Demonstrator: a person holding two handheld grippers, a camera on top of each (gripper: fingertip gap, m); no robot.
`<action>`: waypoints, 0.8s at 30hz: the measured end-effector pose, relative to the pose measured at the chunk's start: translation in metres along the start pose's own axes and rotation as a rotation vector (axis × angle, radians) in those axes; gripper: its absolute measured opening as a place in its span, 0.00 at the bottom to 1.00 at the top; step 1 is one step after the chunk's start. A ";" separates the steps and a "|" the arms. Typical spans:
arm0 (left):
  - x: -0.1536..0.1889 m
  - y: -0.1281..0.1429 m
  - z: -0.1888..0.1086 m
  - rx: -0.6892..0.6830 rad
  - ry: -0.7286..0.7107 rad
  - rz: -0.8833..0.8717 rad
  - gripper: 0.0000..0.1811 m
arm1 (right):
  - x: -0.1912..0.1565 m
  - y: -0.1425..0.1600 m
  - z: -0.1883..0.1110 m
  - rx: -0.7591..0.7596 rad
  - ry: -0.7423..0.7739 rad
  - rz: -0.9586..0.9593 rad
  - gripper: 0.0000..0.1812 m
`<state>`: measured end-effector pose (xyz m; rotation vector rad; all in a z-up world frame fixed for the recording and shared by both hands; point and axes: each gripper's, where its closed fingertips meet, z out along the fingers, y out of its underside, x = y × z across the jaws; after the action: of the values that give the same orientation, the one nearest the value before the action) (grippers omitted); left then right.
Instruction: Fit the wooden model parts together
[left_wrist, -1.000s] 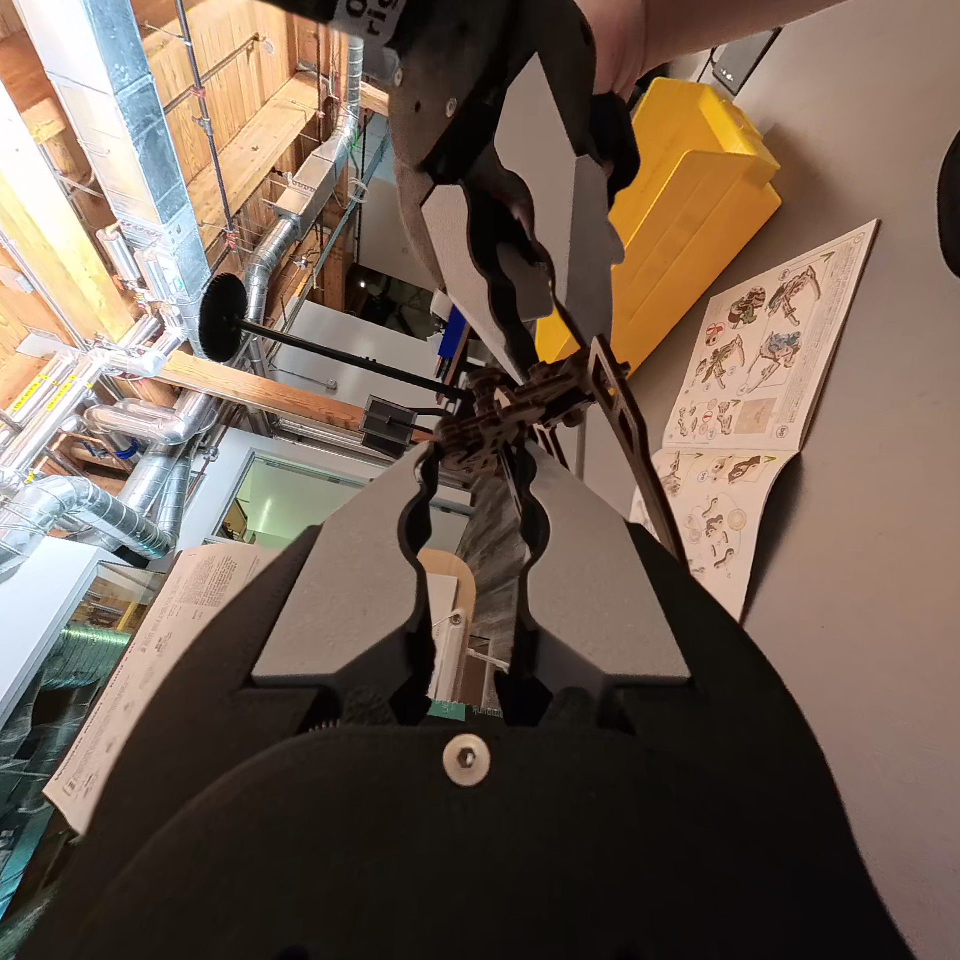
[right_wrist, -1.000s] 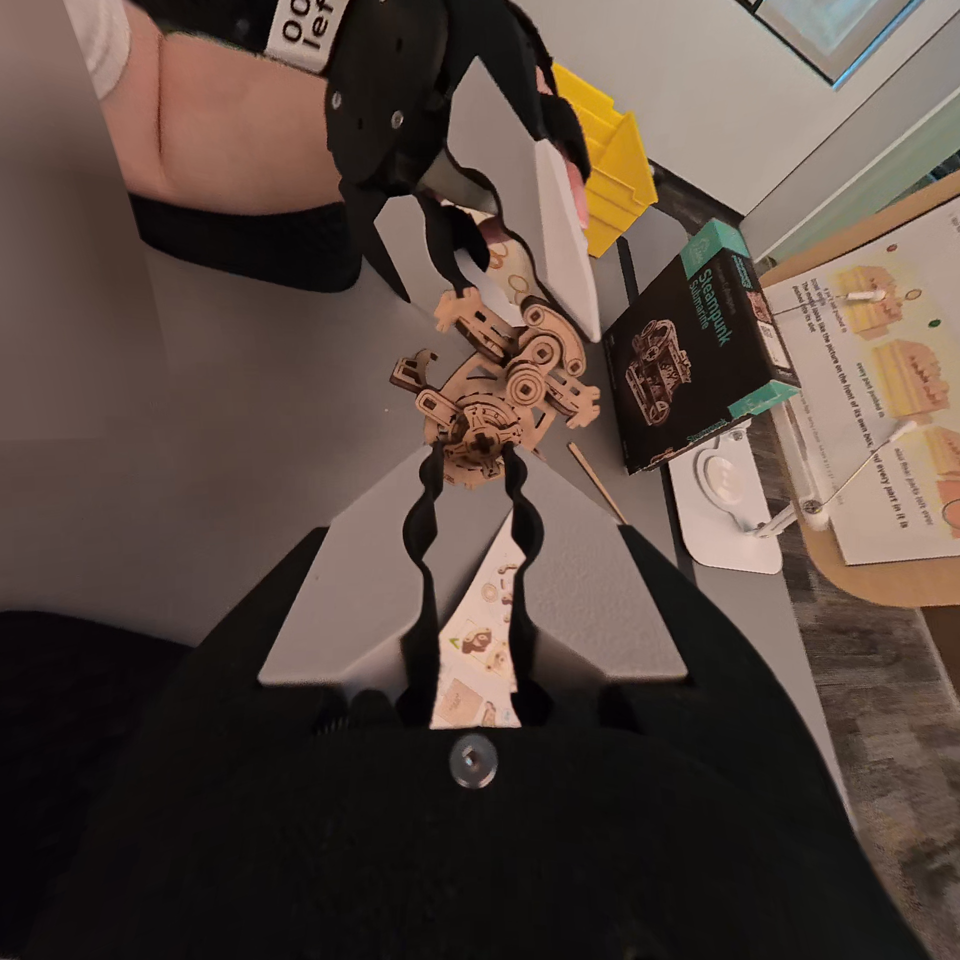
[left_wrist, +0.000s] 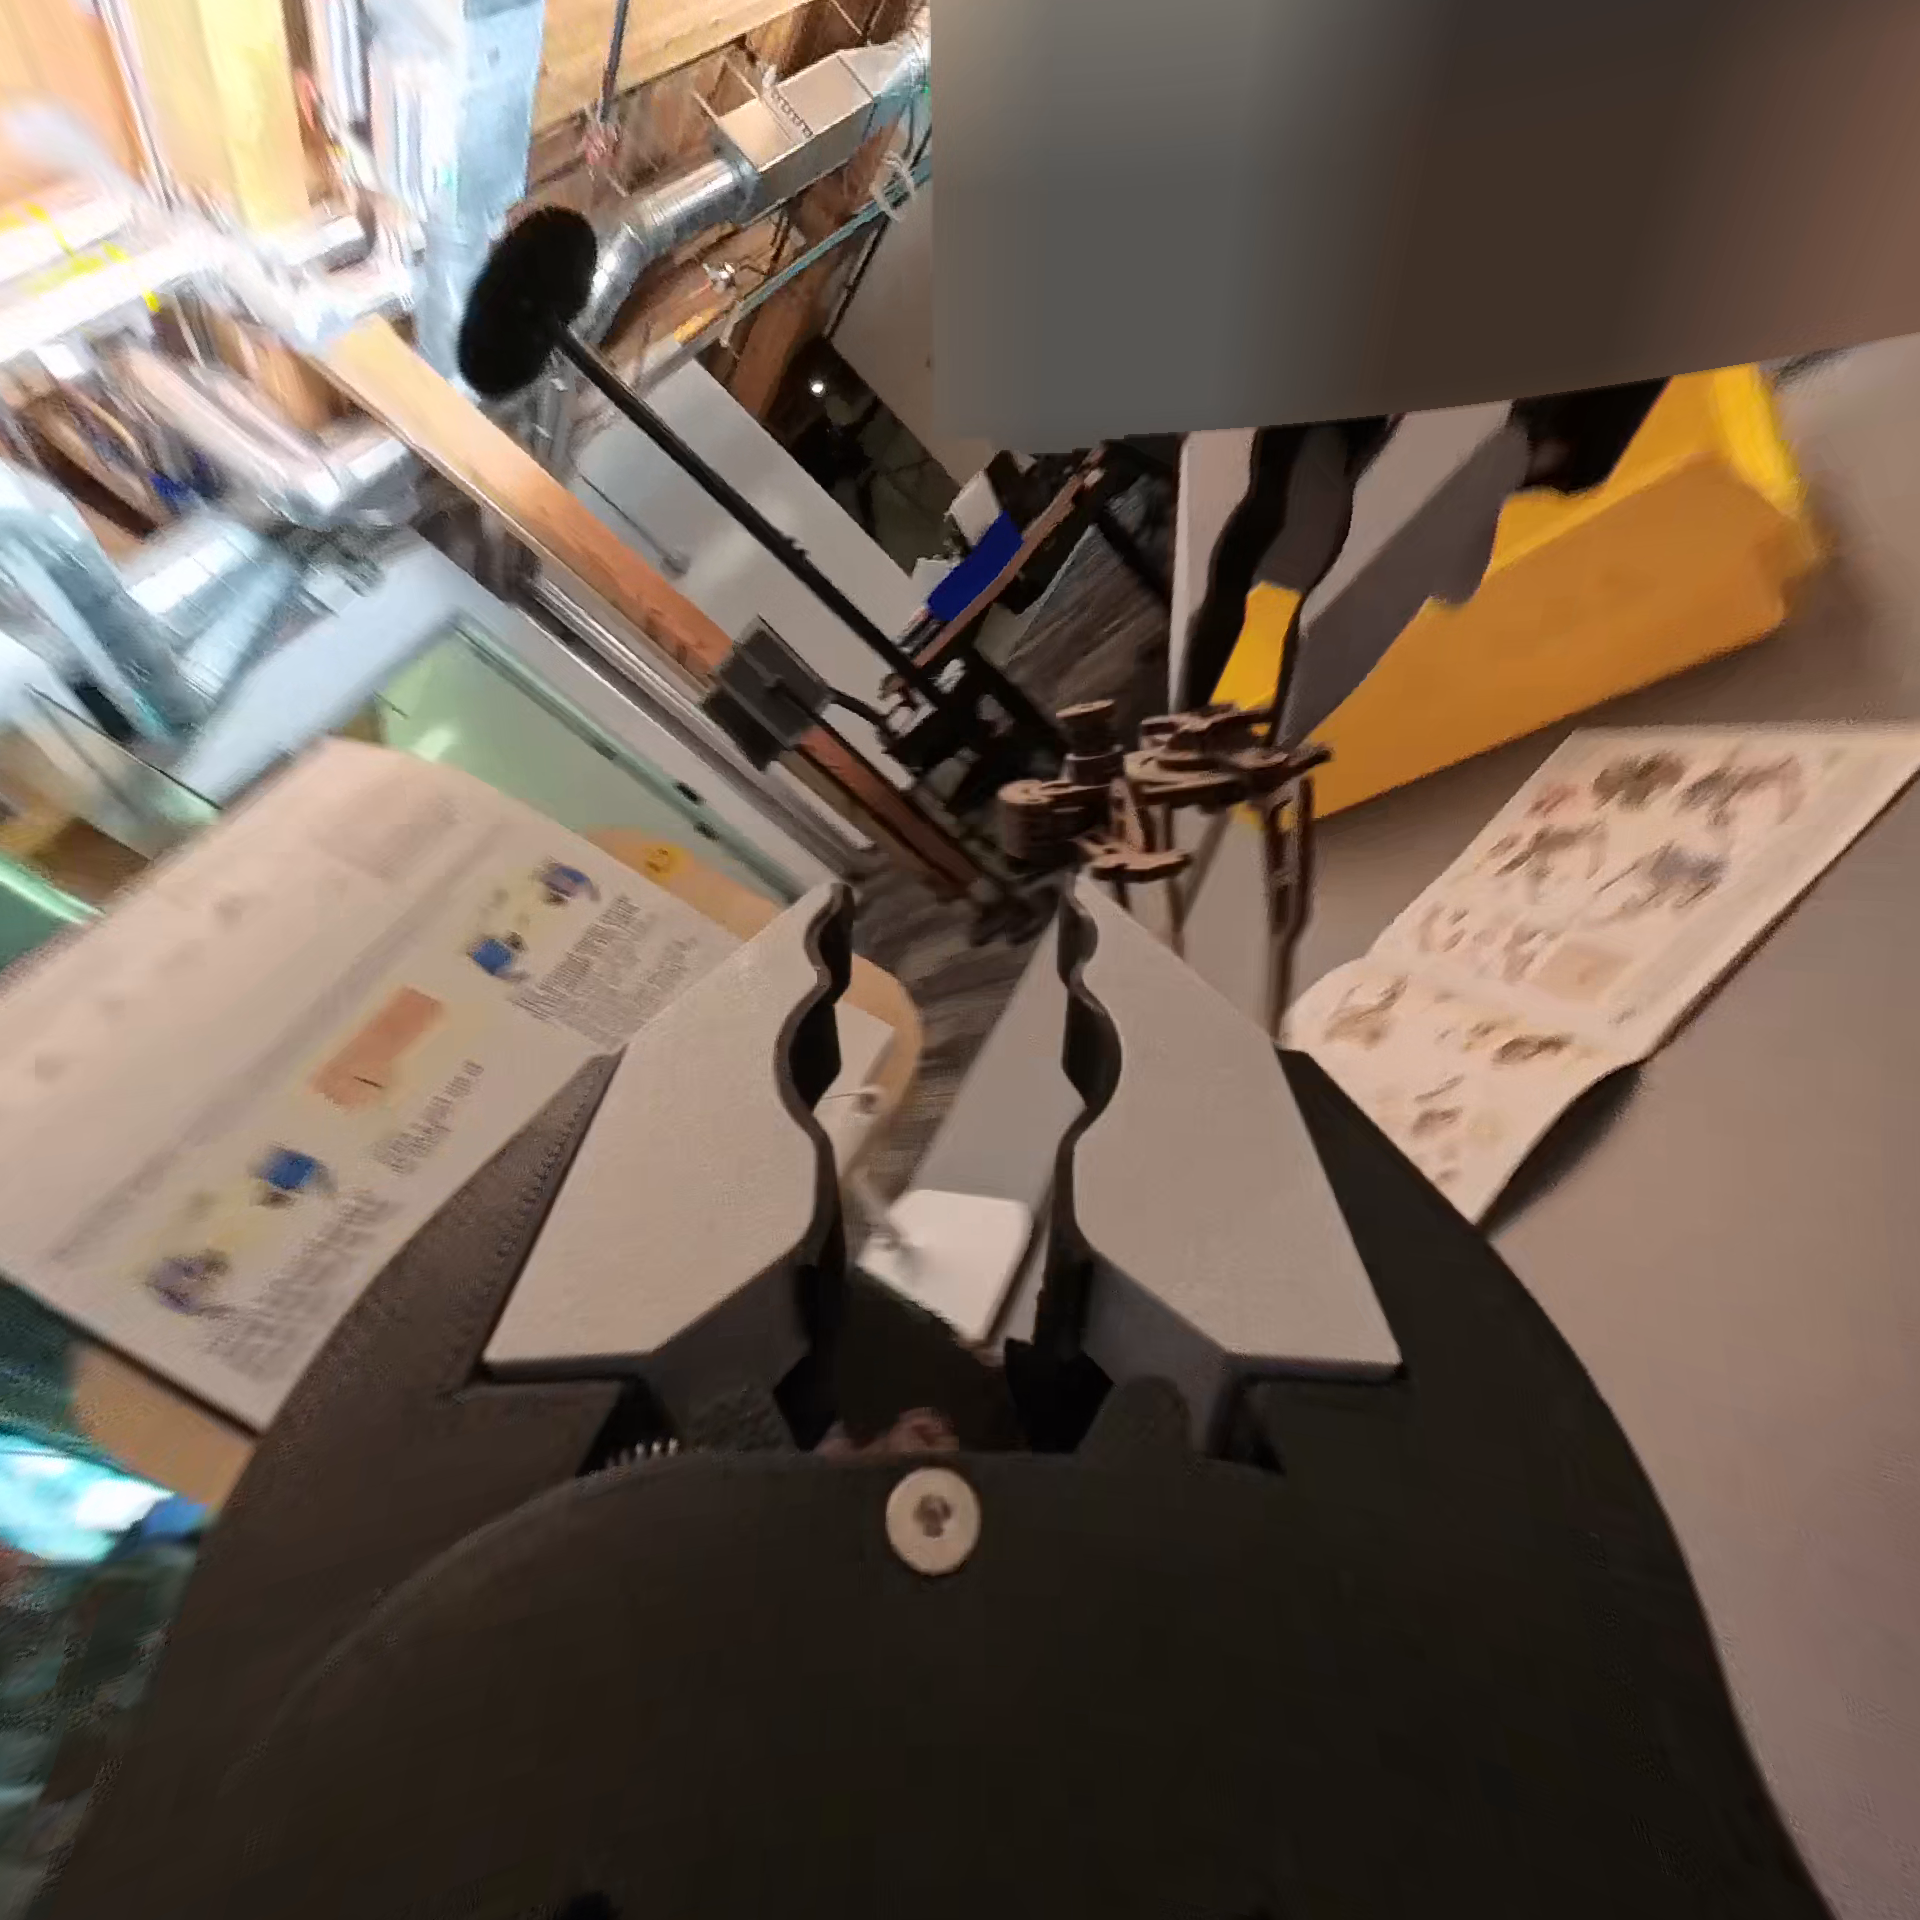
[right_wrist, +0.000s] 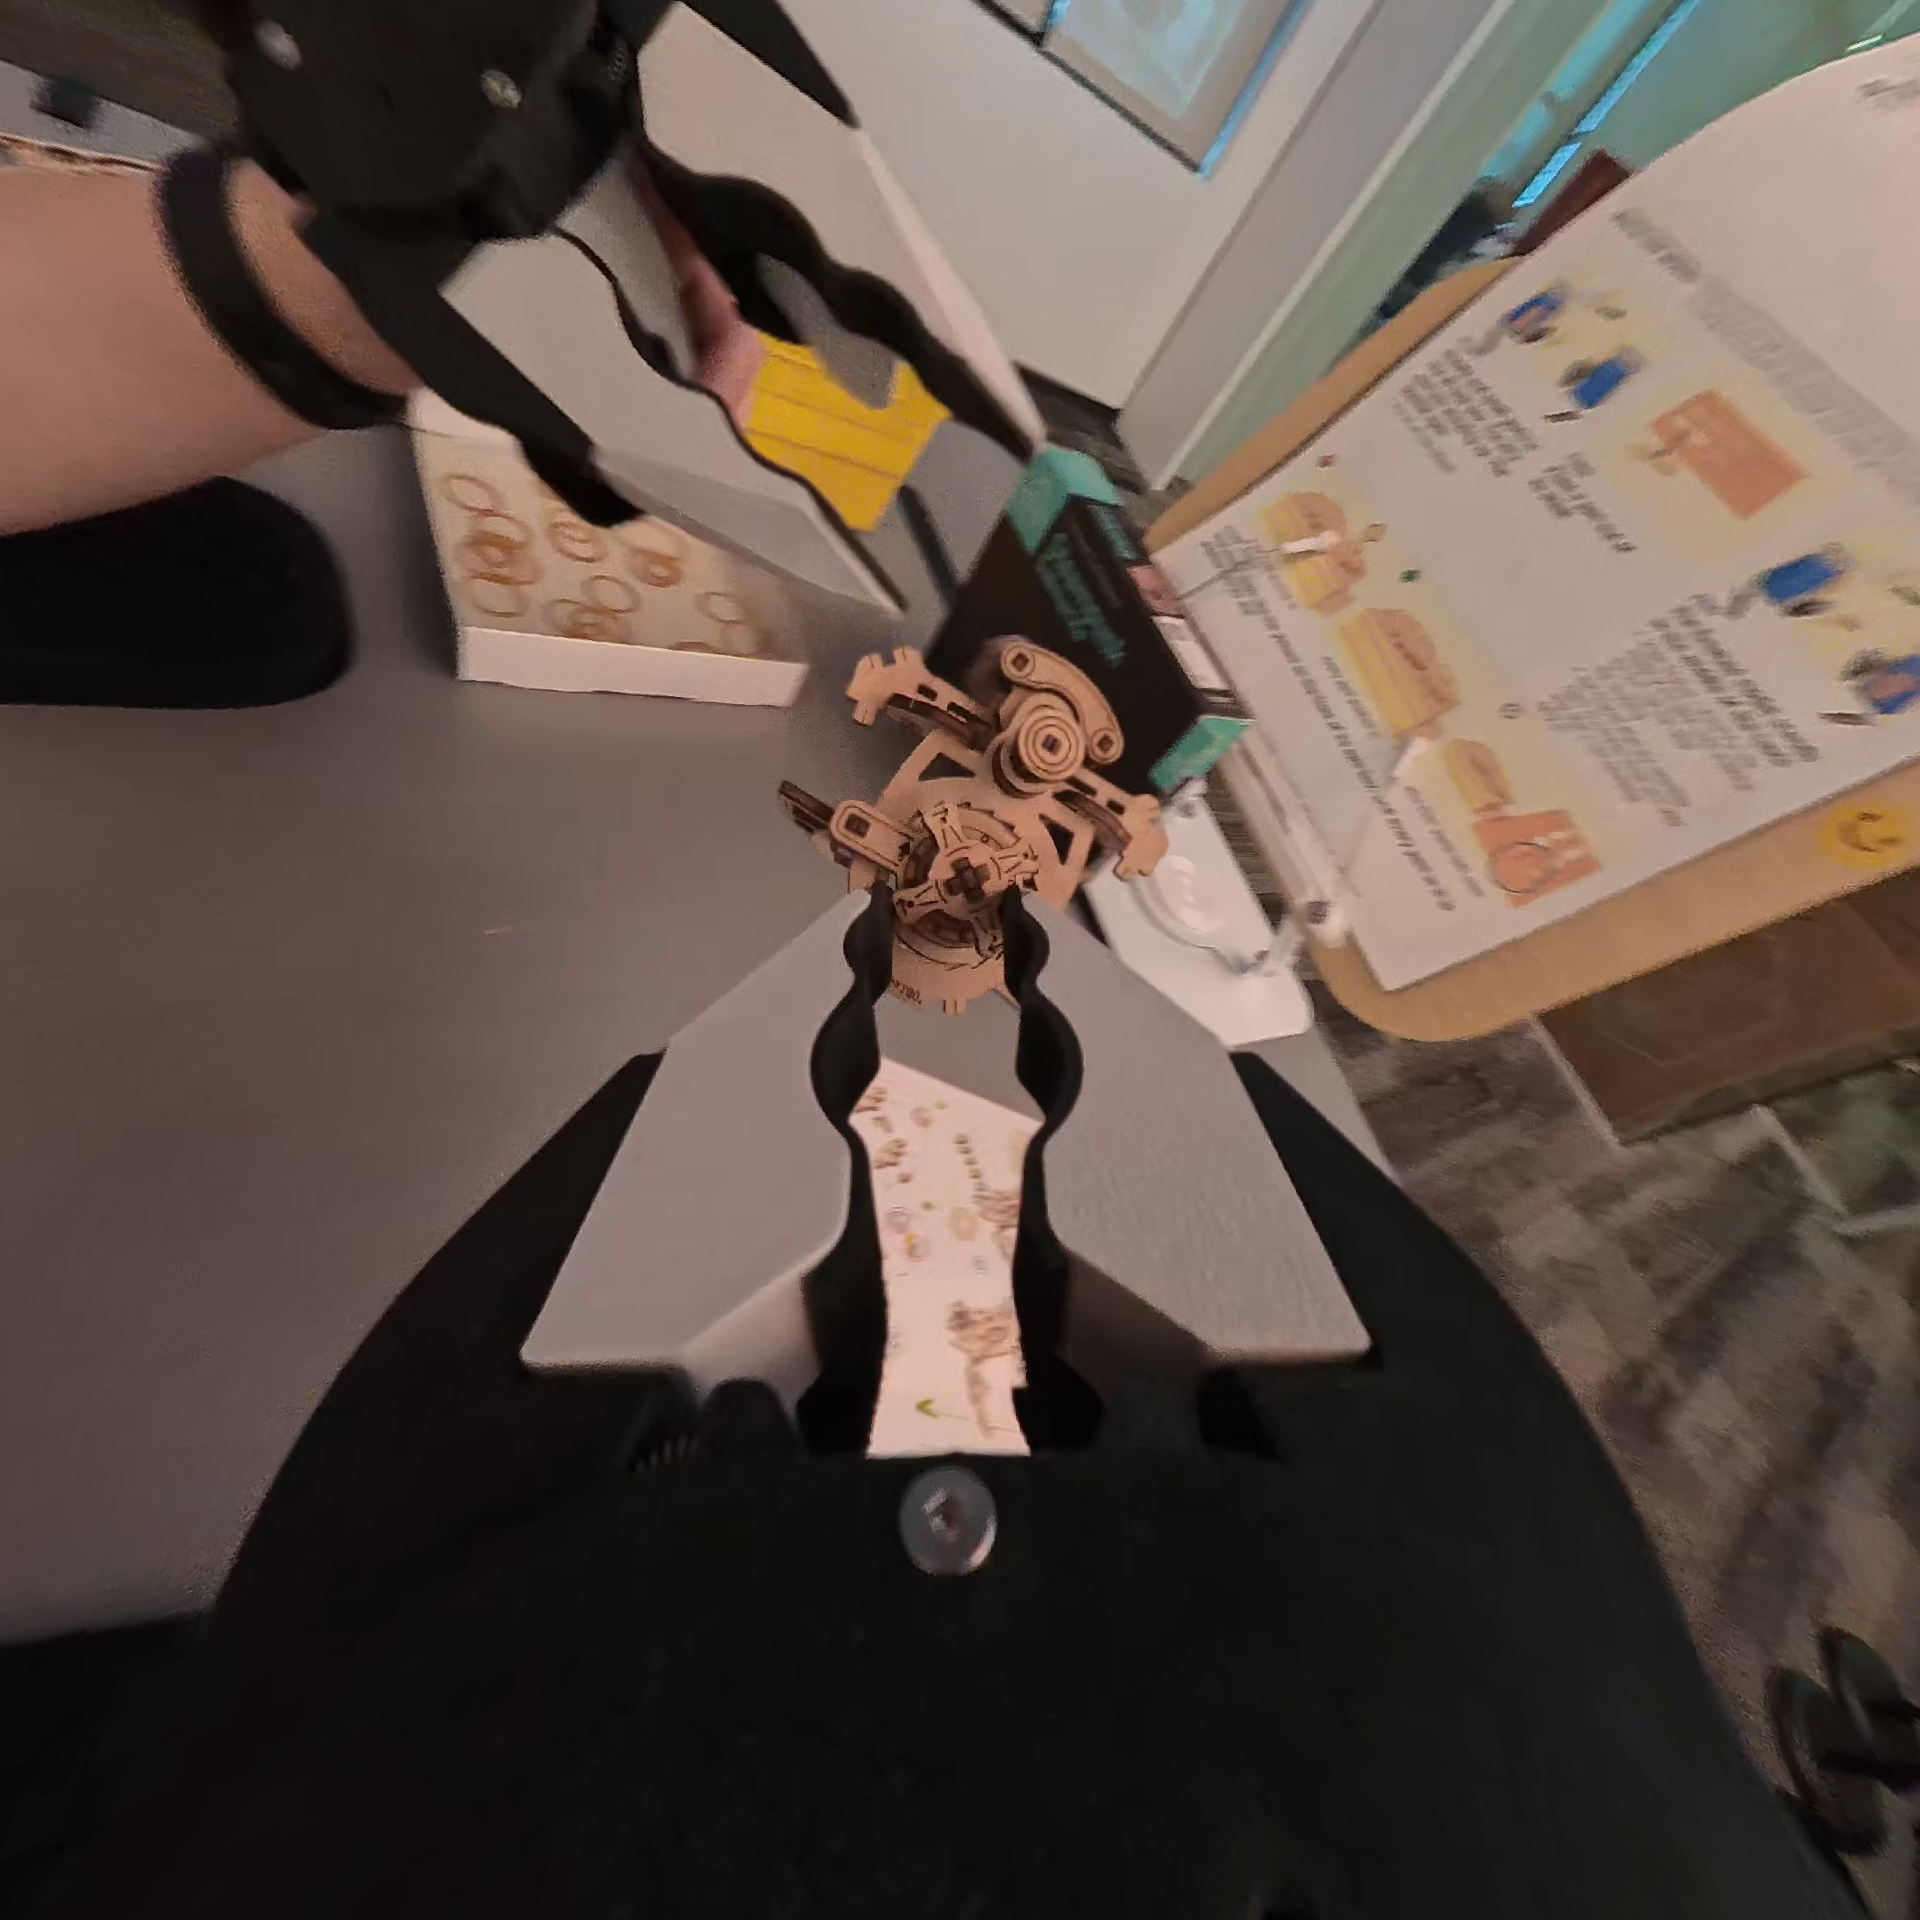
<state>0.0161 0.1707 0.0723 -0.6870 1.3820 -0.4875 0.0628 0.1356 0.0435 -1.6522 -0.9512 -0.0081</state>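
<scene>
The wooden model (right_wrist: 971, 821), a light-brown assembly of gears and arms, is clamped at its lower hub in my right gripper (right_wrist: 940, 920) above the grey table (right_wrist: 416, 883). In the left wrist view the model (left_wrist: 1132, 790) looks dark and hangs from the right gripper (left_wrist: 1262, 717), just beyond my left gripper (left_wrist: 951, 904). The left gripper's jaws stand wide apart with nothing between them. It also shows in the right wrist view (right_wrist: 821, 468), up and left of the model, open and apart from it.
A yellow bin (left_wrist: 1558, 603) and an open instruction booklet (left_wrist: 1558, 935) lie on the table. A white tray of punched wooden sheet (right_wrist: 592, 592), a black product box (right_wrist: 1081, 623) and a printed board (right_wrist: 1558, 571) on a wooden stand are beyond the model. The tips of one gripper are about 7 cm away from the tips of the other.
My left gripper has opened, let go of the model and drawn back from it. My right gripper still holds the model and has turned a little.
</scene>
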 end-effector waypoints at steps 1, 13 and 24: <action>-0.002 -0.001 0.000 0.004 0.023 -0.093 0.20 | 0.007 -0.001 0.000 0.004 0.052 -0.013 0.10; 0.076 -0.007 0.032 -0.141 0.362 -0.621 0.16 | 0.038 -0.015 -0.008 0.045 0.325 -0.125 0.10; 0.001 -0.004 0.016 -0.070 0.084 -0.818 0.18 | 0.035 -0.025 -0.013 0.085 0.353 -0.226 0.10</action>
<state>0.0321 0.1697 0.0754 -1.3044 1.1555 -1.1211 0.0779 0.1444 0.0848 -1.3992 -0.8469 -0.3949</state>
